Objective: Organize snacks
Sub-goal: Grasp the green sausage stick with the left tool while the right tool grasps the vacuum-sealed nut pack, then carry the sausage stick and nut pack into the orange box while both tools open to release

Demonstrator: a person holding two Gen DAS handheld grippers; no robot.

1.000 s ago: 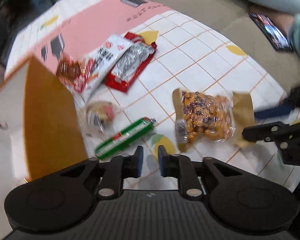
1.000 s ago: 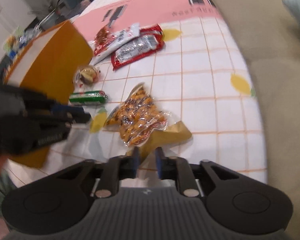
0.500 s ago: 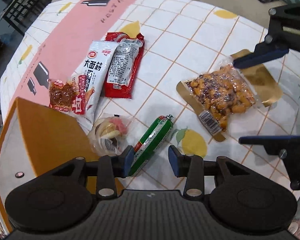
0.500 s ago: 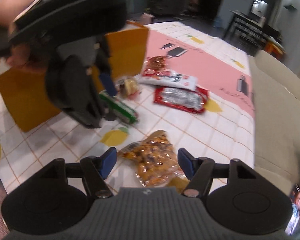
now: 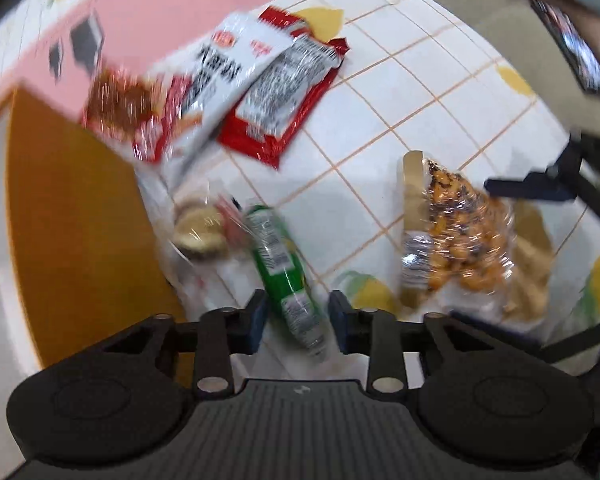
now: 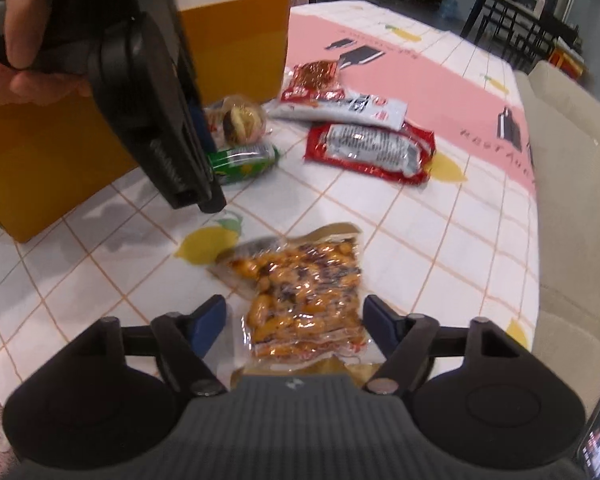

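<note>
My left gripper [image 5: 298, 314] is open, its fingers on either side of a green sausage stick [image 5: 284, 276] lying on the tablecloth; it also shows in the right wrist view [image 6: 242, 158]. My right gripper [image 6: 294, 322] is open, straddling a clear bag of orange-brown nuts [image 6: 304, 300], which also shows in the left wrist view [image 5: 452, 240]. An orange box [image 5: 72, 248] stands at the left, also in the right wrist view [image 6: 52, 148]. The left wrist view is motion-blurred.
A small wrapped cake [image 6: 242, 118] lies by the box. A white packet [image 6: 340, 106] and a red packet [image 6: 370, 148] lie further back on the pink and white cloth [image 6: 460, 216]. A beige sofa [image 6: 572, 184] borders the right. A phone [image 6: 598, 420] is at bottom right.
Both grippers have dropped closer to the table. The left one now has the green stick between its fingers; the right one straddles the nut bag.
</note>
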